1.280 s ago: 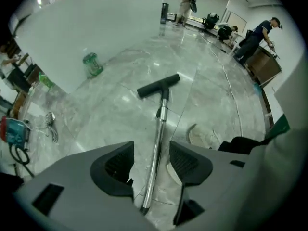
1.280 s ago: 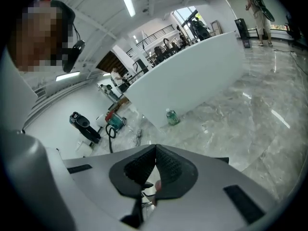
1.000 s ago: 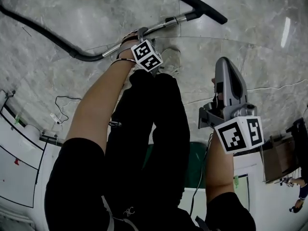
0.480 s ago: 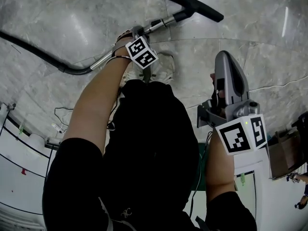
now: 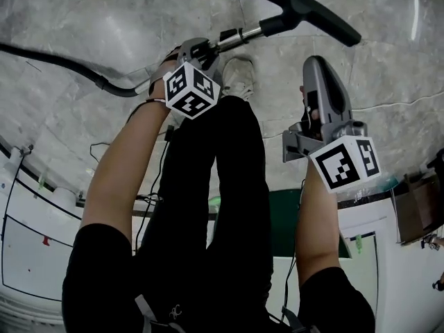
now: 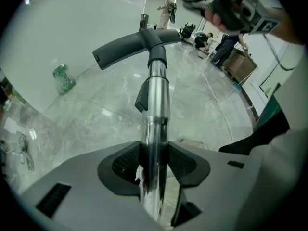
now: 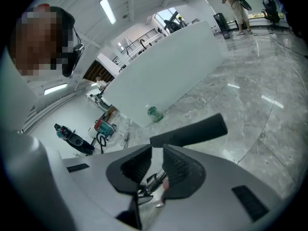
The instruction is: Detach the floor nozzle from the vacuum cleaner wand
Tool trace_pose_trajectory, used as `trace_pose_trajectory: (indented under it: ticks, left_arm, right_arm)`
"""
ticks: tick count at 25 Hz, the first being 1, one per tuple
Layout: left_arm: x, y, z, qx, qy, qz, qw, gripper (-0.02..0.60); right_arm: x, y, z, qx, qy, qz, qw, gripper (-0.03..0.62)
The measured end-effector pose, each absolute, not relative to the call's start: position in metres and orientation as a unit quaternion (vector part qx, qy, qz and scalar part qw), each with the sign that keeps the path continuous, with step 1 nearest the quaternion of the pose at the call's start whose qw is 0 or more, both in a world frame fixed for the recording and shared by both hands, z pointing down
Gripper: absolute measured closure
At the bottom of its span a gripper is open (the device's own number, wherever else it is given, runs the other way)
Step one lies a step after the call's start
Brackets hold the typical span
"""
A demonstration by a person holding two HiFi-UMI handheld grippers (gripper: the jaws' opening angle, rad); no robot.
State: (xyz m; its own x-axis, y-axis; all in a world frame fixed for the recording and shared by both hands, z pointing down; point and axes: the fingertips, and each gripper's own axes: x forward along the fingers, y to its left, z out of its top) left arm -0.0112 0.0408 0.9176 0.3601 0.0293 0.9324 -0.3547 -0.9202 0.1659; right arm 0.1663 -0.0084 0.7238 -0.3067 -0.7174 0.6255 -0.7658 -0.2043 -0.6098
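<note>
floor nozzle (image 5: 295,9): black T-shaped head, still joined to the wand's far end; top of head view, beyond the right gripper; touching the floor or not, unclear
floor (image 5: 104,19): grey marble tiles, glossy
hose (image 5: 55,62): black, curving in from the left edge to the wand's near end
wand (image 5: 239,35): shiny metal tube, running between the left gripper's pads and out to the nozzle neck
left gripper (image 6: 154,160): just been closing, now clamped on the wand, both pads against the tube
right gripper (image 7: 155,165): clenched, nothing held, well apart from the wand
shoe (image 5: 238,78): pale, on the floor just below the wand
green bottle (image 6: 63,78): small, by the white wall
</note>
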Motion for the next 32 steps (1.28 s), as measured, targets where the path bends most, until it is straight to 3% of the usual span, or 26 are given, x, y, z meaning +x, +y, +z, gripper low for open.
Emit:
trace_pose_trajectory:
  ticks: [4,6,12,13,14,17,22,24,28,32]
  left_arm:
    - [0.007,0.035,0.842,0.842,-0.071,0.506,0.172,0.403]
    - [0.016,0.031,0.813,0.857,-0.054,0.482,0.171,0.404]
    - [0.03,0.051,0.761,0.881,-0.005,0.443,0.169,0.405]
    - [0.029,0.052,0.759,0.881,-0.004,0.441,0.174,0.405]
    - [0.027,0.055,0.759,0.879,-0.003,0.441,0.18,0.405]
    - [0.024,0.061,0.764,0.872,-0.004,0.454,0.184,0.405]
    - [0.048,0.057,0.773,0.876,-0.017,0.463,0.137,0.405]
    - [0.054,0.062,0.776,0.875,-0.005,0.462,0.142,0.435]
    - [0.048,0.084,0.761,0.875,0.075,0.423,0.223,0.449]
    - [0.049,0.101,0.729,0.832,0.192,0.359,0.378,0.457]
  right_arm:
    - [0.156,-0.017,0.723,0.583,-0.613,0.533,0.013,0.327]
    - [0.155,-0.029,0.722,0.592,-0.592,0.547,-0.01,0.291]
    - [0.163,-0.059,0.709,0.589,-0.539,0.59,-0.119,0.292]
    - [0.163,-0.058,0.711,0.592,-0.531,0.595,-0.119,0.361]
    - [0.161,-0.054,0.712,0.599,-0.529,0.592,-0.103,0.472]
    - [0.157,-0.046,0.711,0.612,-0.545,0.57,-0.06,0.479]
    - [0.152,-0.046,0.715,0.606,-0.542,0.58,-0.053,0.479]
    - [0.147,-0.043,0.717,0.605,-0.533,0.589,-0.052,0.479]
    - [0.138,-0.034,0.705,0.594,-0.552,0.583,-0.054,0.479]
    - [0.135,-0.041,0.695,0.542,-0.584,0.594,-0.115,0.485]
